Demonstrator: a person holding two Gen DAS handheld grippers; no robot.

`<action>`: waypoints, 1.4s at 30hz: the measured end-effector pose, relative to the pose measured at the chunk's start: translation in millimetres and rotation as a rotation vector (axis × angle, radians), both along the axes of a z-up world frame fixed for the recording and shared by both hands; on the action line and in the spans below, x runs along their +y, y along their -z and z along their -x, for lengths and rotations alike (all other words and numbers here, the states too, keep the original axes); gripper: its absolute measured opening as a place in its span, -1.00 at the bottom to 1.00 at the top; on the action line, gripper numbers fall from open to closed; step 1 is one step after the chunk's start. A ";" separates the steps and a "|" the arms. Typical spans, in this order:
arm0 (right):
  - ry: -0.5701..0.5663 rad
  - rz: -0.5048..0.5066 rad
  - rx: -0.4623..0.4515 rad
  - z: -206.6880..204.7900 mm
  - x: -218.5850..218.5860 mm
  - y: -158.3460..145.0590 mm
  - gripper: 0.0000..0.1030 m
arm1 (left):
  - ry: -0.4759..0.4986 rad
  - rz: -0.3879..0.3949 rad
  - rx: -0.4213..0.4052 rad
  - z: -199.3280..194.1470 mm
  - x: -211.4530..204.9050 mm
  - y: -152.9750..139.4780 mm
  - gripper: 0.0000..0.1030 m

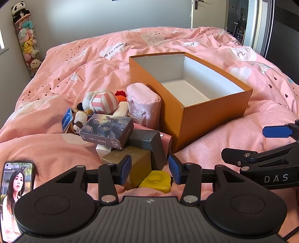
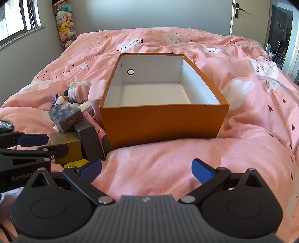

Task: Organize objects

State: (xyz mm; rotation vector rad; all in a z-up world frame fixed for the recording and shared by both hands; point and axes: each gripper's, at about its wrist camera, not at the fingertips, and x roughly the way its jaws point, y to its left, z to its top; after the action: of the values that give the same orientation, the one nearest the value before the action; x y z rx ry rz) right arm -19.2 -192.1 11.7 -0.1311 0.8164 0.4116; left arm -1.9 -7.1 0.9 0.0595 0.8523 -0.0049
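An open orange box with a white, empty inside stands on the pink bed. A pile lies at its left: a photo-printed box, a dark grey box, a gold box, a yellow tape measure, a pink pouch and a striped plush. My left gripper is open, its fingers on either side of the gold box and tape measure. My right gripper is open and empty over bare duvet before the box.
A phone with a lit screen lies at the left gripper's lower left. The pink duvet is rumpled all around. A tube of plush toys stands in the far left corner. A door is at the far right.
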 end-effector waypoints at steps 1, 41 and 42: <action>0.000 0.001 0.001 -0.2 0.1 0.3 0.98 | -0.001 0.000 0.000 0.0 0.0 0.1 0.05; -0.356 0.023 -0.036 -56.5 79.5 -39.1 -0.20 | -0.063 0.176 0.078 -51.3 68.2 -15.1 -0.07; -0.375 0.036 -0.044 -60.0 86.4 -39.9 -0.20 | -0.070 0.166 0.082 -57.4 67.8 -14.3 -0.07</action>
State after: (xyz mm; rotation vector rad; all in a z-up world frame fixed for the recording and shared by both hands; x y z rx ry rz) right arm 40.8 -105.8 51.5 -0.3287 0.7566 0.7443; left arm 55.5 60.7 15.2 -0.1274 0.9331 -0.0123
